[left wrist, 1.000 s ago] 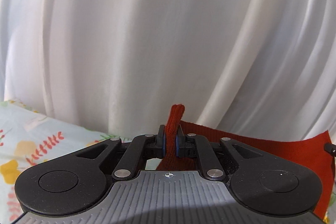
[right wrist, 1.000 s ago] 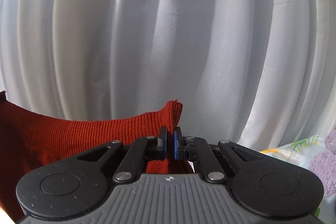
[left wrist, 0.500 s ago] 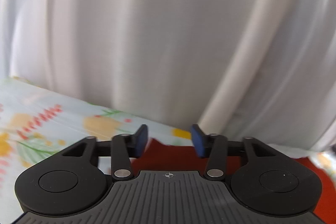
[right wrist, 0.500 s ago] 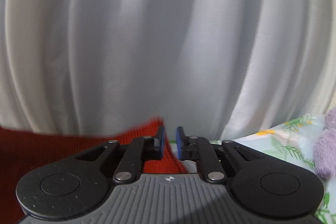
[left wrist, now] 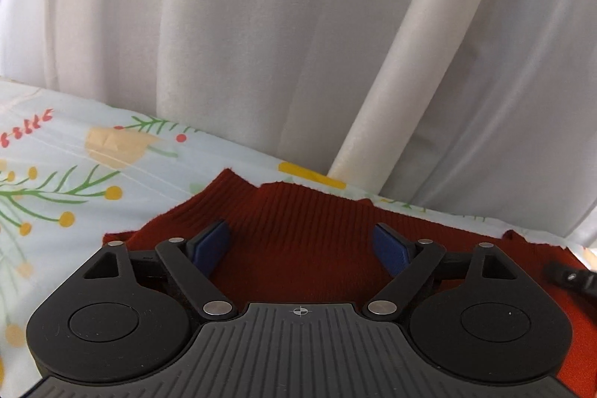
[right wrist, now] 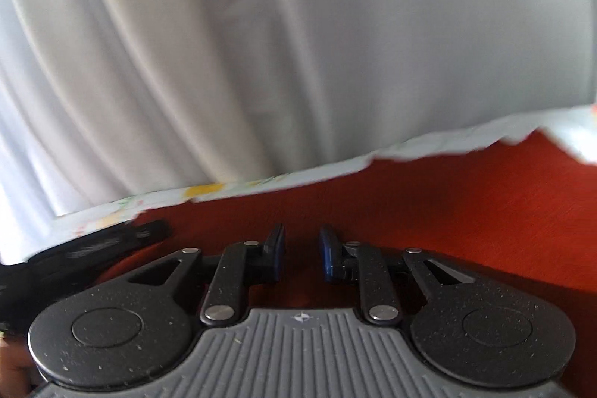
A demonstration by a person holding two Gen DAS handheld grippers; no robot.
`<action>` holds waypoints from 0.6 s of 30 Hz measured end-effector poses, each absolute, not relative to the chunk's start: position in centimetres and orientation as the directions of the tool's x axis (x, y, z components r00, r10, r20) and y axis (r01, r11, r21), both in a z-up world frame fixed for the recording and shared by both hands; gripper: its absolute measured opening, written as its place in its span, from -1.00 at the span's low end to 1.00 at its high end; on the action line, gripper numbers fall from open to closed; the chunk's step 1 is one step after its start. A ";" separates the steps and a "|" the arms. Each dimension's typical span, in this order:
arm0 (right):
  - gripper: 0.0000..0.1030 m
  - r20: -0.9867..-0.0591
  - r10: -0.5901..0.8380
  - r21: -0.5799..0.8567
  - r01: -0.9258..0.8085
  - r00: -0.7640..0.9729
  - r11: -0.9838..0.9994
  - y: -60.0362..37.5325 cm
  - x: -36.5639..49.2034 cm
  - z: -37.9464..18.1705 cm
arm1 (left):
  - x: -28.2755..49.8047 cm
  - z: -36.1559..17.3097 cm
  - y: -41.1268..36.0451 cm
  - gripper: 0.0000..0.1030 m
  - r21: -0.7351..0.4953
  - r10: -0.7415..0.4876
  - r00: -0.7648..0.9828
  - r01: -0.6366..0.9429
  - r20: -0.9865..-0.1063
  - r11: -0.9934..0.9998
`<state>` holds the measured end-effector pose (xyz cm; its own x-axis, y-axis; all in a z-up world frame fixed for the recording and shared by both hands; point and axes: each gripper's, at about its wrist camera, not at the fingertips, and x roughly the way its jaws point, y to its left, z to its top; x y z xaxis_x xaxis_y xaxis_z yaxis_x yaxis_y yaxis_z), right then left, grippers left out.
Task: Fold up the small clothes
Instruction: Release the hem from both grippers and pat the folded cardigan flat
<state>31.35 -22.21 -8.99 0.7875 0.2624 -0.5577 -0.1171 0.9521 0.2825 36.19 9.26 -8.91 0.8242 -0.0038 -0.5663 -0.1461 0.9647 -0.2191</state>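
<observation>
A rust-red ribbed knit garment (left wrist: 298, 222) lies flat on the floral sheet (left wrist: 74, 174), near its far edge by the curtain. My left gripper (left wrist: 300, 243) is wide open just above it, holding nothing. In the right wrist view the same garment (right wrist: 447, 211) fills the lower right. My right gripper (right wrist: 301, 250) is open, with a narrower gap, low over the cloth and empty. The left gripper's black body (right wrist: 100, 245) shows at the left of the right wrist view; the right gripper's tip (left wrist: 571, 276) shows at the right edge of the left wrist view.
A white pleated curtain (left wrist: 298, 43) hangs right behind the sheet's far edge and fills the upper part of both views (right wrist: 298, 43). The floral sheet shows as a thin strip beyond the garment (right wrist: 201, 191).
Both grippers held the garment's top edge up a second ago. They have since opened and let go, and the garment now lies on the sheet. Both views have tilted down.
</observation>
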 end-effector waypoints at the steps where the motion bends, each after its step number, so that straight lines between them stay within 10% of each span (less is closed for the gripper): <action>1: -0.67 -0.571 0.207 0.245 -0.076 0.794 0.967 -23.7 31.6 -9.0 | 36.2 -8.9 9.3 0.77 -0.226 -0.012 0.825 -0.141 -0.565 0.964; 10: -0.70 -0.553 -0.065 0.250 0.239 0.831 0.938 -33.1 28.3 -7.8 | 34.3 -8.3 9.3 0.81 -0.240 -0.027 0.837 -0.126 -0.547 0.963; 18: -0.63 -0.510 0.296 0.127 -0.270 0.807 0.954 -20.9 21.4 -5.8 | 28.1 -8.1 8.2 0.84 -0.115 -0.008 0.829 -0.068 -0.559 0.991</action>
